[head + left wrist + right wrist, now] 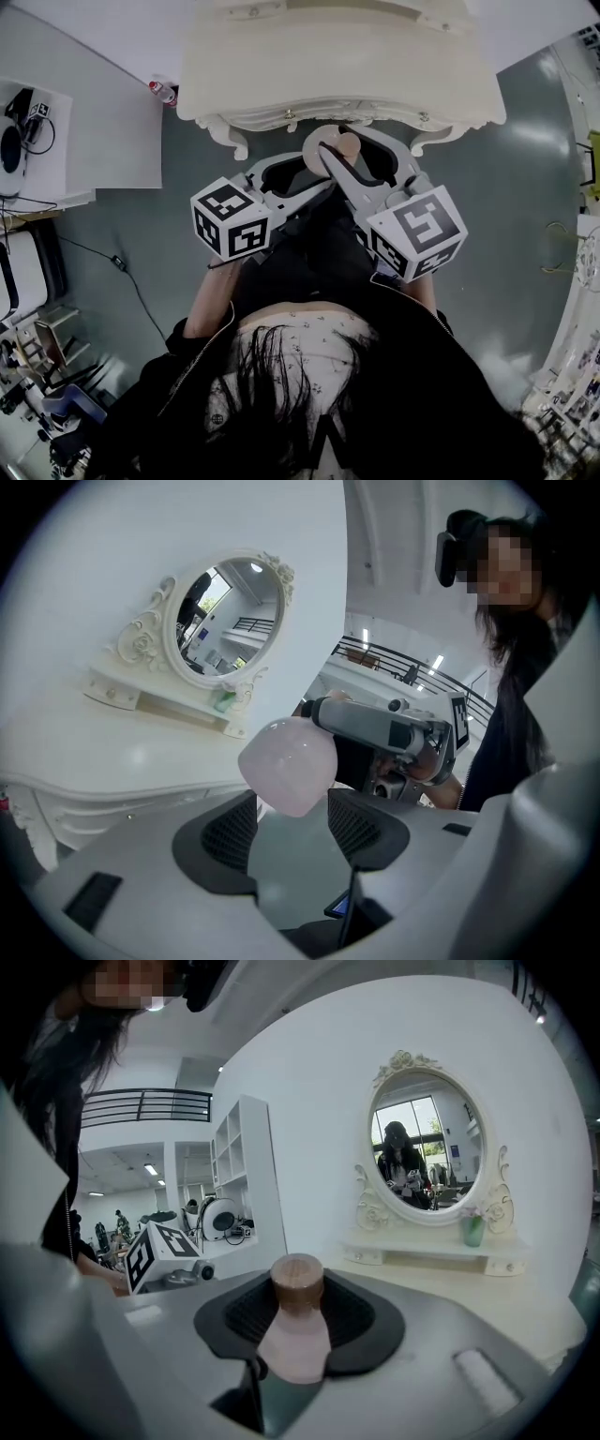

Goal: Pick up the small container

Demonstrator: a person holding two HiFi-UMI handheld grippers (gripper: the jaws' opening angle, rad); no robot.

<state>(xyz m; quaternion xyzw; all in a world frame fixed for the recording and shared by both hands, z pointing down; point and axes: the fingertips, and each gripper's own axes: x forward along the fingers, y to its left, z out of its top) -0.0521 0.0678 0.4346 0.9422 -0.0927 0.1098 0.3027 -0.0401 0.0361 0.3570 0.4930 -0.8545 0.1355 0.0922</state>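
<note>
Pickup apparently made: small pink container with brown cap (298, 1326) clamped by left gripper (291, 822) and right gripper (300, 1312) alike, aloft before white carved dressing table (337, 66). Next, hold squeeze steady, move both together.

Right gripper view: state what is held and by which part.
A small pink bottle with a wooden cap. The right gripper pinches it between its fingers at the neck, just under the cap.
</note>
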